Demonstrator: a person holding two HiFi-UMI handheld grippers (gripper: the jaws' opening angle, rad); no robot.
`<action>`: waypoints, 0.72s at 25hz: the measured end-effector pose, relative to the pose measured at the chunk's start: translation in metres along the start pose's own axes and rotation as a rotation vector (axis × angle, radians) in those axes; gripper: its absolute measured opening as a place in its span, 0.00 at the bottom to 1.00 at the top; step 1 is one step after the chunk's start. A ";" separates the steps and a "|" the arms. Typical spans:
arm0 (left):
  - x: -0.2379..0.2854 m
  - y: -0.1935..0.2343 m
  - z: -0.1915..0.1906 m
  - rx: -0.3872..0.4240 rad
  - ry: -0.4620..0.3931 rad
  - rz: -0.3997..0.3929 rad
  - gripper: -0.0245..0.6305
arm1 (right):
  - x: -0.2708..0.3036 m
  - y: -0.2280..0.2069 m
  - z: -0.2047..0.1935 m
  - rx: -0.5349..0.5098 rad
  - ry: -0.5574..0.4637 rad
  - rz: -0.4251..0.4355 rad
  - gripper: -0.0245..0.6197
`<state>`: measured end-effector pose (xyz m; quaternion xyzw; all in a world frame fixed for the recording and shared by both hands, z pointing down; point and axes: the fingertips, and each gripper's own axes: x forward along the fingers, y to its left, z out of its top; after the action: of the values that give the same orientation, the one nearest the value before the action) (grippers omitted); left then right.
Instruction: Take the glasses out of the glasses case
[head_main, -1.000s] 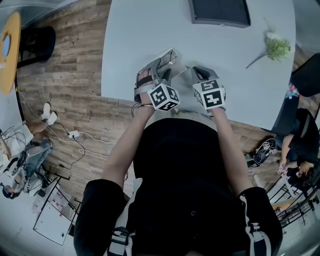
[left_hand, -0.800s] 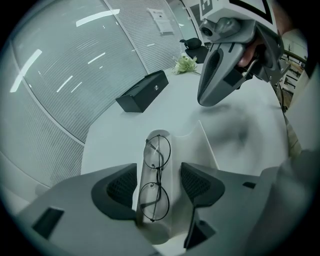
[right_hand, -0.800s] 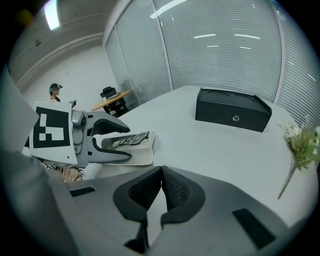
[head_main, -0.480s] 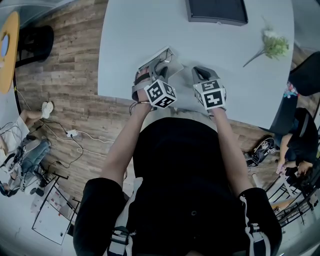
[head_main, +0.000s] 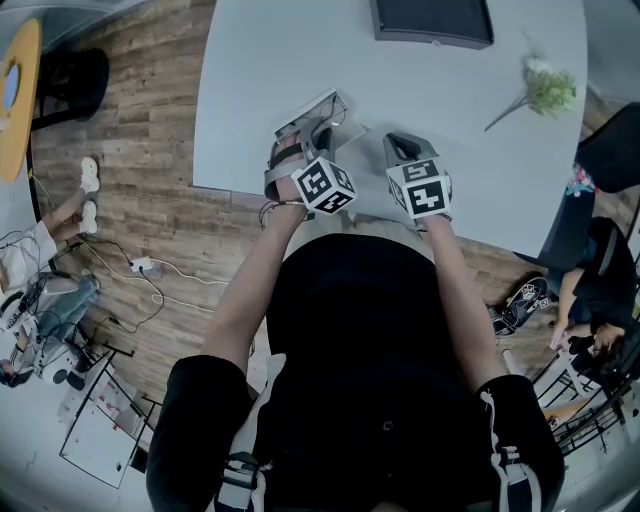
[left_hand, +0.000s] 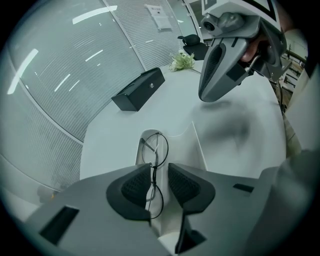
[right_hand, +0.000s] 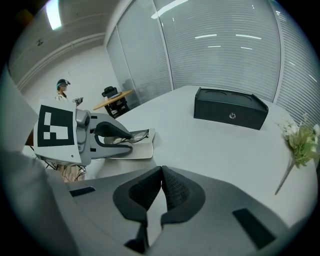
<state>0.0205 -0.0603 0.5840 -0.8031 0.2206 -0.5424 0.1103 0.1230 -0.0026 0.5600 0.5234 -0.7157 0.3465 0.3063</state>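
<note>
The white glasses case lies open on the table, near its front edge. Thin black wire glasses rest inside it. My left gripper reaches down into the case. Its jaws have just been closing, and the bridge of the glasses stands between the pads with a narrow gap still showing. In the right gripper view, the left gripper sits over the case and the glasses. My right gripper is shut on nothing and hovers to the right of the case.
A black box stands at the far side of the table. A green flower sprig lies at the far right. The table's near edge runs just below the grippers. A person sits off to the right.
The left gripper's marker cube has shifted only slightly over the case. The right gripper has kept still, and the case and glasses lie where they were.
</note>
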 end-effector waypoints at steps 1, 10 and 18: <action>-0.002 0.000 0.000 0.008 0.003 0.014 0.21 | -0.001 0.000 -0.001 -0.001 -0.001 0.000 0.07; -0.012 0.001 0.001 0.036 0.023 0.061 0.11 | -0.013 0.002 -0.010 -0.013 -0.008 0.004 0.07; -0.022 -0.003 0.005 0.047 0.030 0.086 0.10 | -0.021 0.002 -0.011 -0.036 -0.028 0.019 0.07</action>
<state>0.0183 -0.0477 0.5648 -0.7819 0.2435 -0.5541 0.1490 0.1274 0.0181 0.5490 0.5160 -0.7309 0.3289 0.3023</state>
